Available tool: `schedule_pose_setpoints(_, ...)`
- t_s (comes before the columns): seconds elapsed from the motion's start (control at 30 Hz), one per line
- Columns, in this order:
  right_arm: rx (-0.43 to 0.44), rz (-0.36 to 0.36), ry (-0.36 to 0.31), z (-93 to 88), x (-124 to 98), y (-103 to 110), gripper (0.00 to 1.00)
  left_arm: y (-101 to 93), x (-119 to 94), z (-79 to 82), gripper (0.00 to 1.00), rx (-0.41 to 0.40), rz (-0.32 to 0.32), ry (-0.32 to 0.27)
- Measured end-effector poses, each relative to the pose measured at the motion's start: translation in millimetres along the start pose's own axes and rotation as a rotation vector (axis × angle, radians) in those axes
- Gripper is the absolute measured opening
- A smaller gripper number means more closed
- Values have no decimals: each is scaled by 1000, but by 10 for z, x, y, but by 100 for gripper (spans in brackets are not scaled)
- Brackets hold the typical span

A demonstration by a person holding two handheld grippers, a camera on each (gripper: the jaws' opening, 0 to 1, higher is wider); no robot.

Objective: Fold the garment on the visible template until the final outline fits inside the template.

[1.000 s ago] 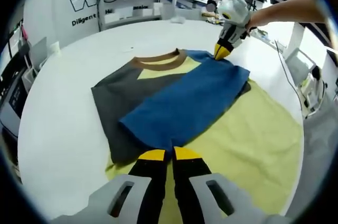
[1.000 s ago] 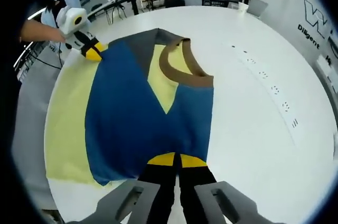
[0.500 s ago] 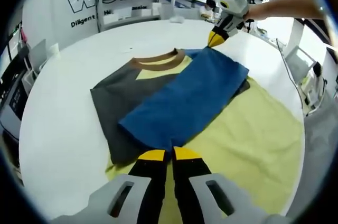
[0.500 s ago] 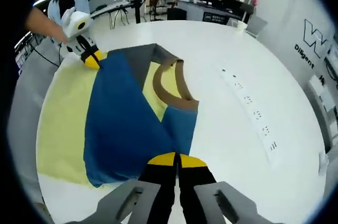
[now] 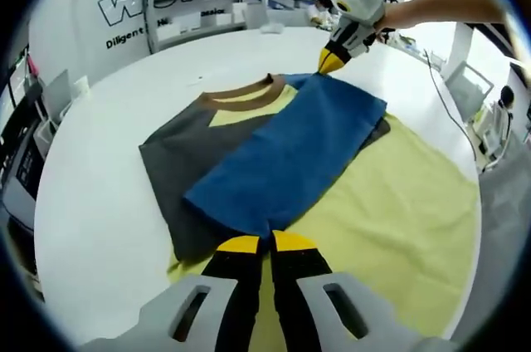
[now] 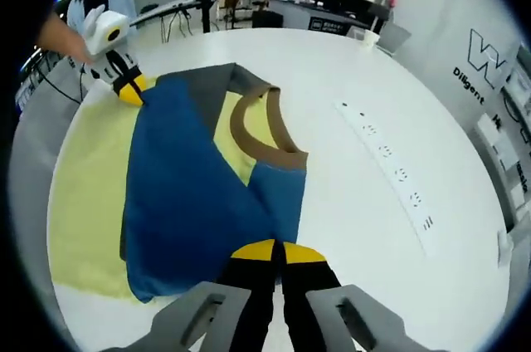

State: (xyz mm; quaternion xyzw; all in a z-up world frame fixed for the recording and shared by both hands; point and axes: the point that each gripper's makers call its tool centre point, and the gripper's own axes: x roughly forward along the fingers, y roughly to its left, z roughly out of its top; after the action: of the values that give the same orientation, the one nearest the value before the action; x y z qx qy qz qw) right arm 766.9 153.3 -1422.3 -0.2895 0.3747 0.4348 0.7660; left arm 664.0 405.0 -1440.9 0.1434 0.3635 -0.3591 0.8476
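Your left gripper (image 5: 265,242) and right gripper (image 6: 271,250) are each clamped on the garment (image 5: 274,161)'s blue fold. Since a second ago your right gripper has lifted its corner off the yellow template (image 5: 398,227).

Garment (image 5: 274,153) on template (image 5: 390,227), template on table (image 5: 99,194)

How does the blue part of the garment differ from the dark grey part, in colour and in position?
The blue panel lies folded on top, both grippers pinching its edge; the dark grey panel lies flat beneath, free of the left gripper and right gripper. Both belong to one garment with a brown collar.
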Motion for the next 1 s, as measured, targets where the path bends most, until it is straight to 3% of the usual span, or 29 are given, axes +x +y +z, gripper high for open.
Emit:
schedule_pose_setpoints(0.17, 74, -7, -17, -20, -92, -7, 16, 0, -34, -27, 11, 25, 6, 8)
schedule_pose_setpoints(0.33, 110, -13, -45, -13, -212, 34, 21, 58, -118, -10, 19, 37, 26, -4)
schedule_pose_setpoints(0.63, 143, 10, -85, 5, -392, 309, 36, 139, -286, 32, 35, 39, 55, -44)
schedule_pose_setpoints(1.0, 168, 11, -127, -24, -559, 708, 51, 31, -446, -196, 45, 67, 35, -23)
